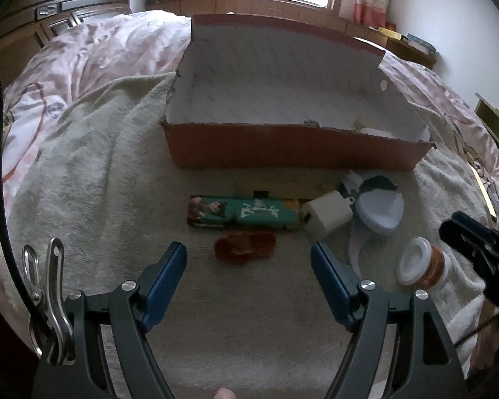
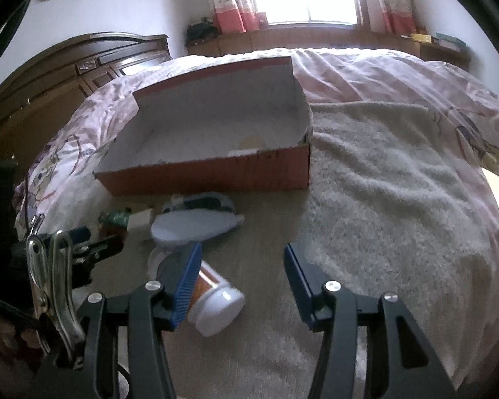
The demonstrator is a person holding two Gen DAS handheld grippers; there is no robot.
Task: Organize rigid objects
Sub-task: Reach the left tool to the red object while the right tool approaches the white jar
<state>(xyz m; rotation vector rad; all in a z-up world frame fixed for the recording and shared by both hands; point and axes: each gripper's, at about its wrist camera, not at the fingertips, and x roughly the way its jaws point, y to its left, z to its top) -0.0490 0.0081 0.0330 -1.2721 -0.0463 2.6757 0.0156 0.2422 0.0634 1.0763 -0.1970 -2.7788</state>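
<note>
Both claws hang released at the frame bottom: left gripper (image 1: pixel 249 266), then right gripper (image 2: pixel 243 274). Beyond, upper centre, the red box (image 1: pixel 296 148) holds a pale item or two. Centre-frame, the green case (image 1: pixel 243 214) looks stiff and light; grip across its narrow sides. Smaller, the bottle (image 2: pixel 216 302) may roll.

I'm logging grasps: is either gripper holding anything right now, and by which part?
Nothing is held. The left gripper and right gripper both have empty, open jaws; the bottle lies loose on the towel.

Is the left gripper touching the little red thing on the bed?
Apart. The left wrist view shows the left gripper open, with bare towel between its fingertips and the red thing.
</note>
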